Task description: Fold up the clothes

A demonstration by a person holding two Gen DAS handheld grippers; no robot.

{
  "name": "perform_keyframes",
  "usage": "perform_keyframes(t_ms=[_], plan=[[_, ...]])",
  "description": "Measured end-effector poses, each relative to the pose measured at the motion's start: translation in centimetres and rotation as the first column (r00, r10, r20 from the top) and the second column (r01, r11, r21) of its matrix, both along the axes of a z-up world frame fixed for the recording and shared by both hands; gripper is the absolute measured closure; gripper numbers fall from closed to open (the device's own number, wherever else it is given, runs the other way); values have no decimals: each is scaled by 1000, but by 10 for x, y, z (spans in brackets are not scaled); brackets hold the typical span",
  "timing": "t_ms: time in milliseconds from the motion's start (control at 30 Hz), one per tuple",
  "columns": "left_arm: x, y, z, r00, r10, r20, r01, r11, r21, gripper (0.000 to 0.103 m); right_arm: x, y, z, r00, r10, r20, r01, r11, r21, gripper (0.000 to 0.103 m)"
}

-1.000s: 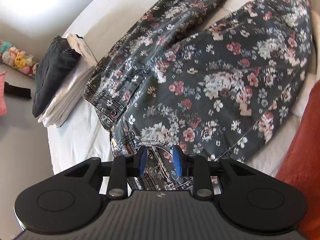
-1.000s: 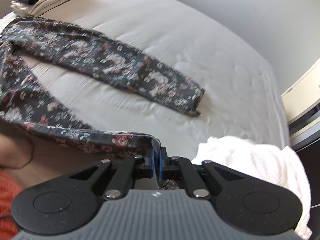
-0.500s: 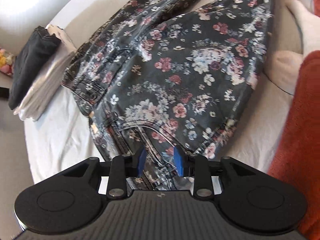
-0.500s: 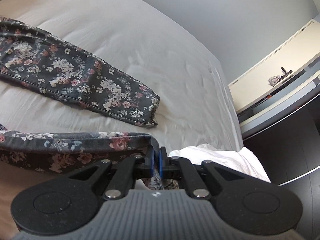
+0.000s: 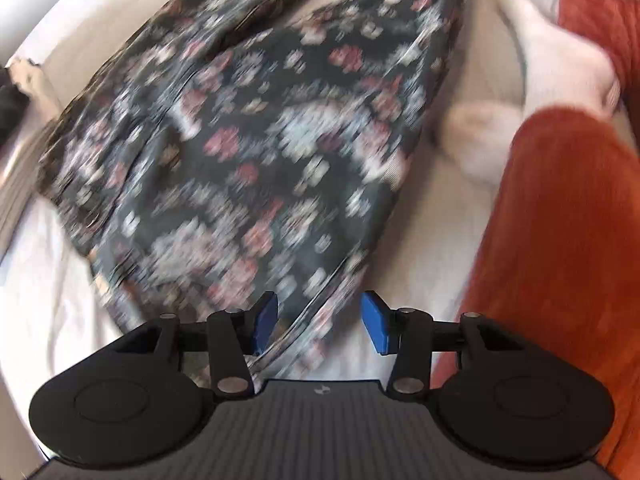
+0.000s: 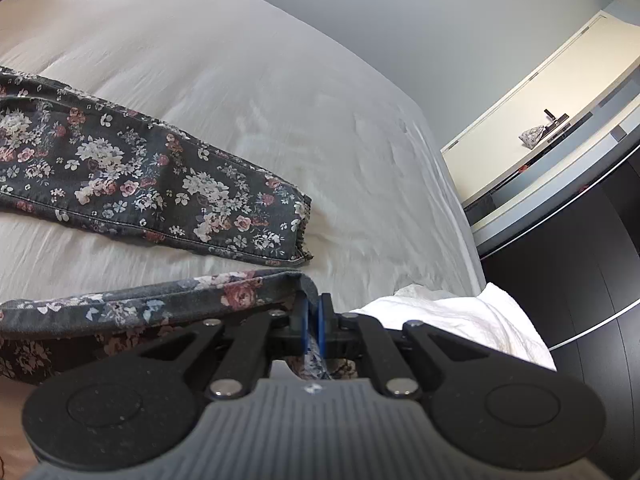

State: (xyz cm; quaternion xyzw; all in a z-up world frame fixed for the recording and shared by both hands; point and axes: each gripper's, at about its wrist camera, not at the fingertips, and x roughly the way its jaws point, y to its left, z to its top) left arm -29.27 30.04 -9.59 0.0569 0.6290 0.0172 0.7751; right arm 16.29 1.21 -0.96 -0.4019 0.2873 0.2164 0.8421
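Dark floral trousers lie spread on a white bed, blurred by motion in the left wrist view. My left gripper stands open over the waist end, with the cloth's edge running between its blue pads but not pinched. In the right wrist view one trouser leg lies flat on the sheet. The other leg's hem is lifted off the bed, and my right gripper is shut on it.
A person's hand and an orange sleeve fill the right of the left wrist view. A white garment lies at the bed's near corner. A dark cabinet and a pale shelf stand beyond the bed's edge.
My left gripper has opened wider and let go of the waist cloth, and its view has swung fast. My right gripper has carried the held hem further toward the flat leg's end.
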Motion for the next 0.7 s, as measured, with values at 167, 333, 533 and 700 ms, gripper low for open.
perform_keyframes(t_ms=[167, 333, 533, 700], plan=[[16, -18, -19, 999, -26, -33, 30, 993, 111, 53, 1, -11, 1, 1000, -17, -10, 18, 999, 34, 98], [10, -17, -33, 998, 5, -56, 8, 972, 233, 52, -2, -27, 0, 999, -25, -26, 27, 997, 68, 98], [-9, -21, -19, 995, 91, 40, -99, 930, 354, 89, -10, -56, -1, 998, -47, -44, 52, 990, 132, 98], [-18, -36, 14, 976, 121, 179, -191, 871, 452, 97, -22, -86, 1, 996, -73, -41, 80, 976, 203, 98]])
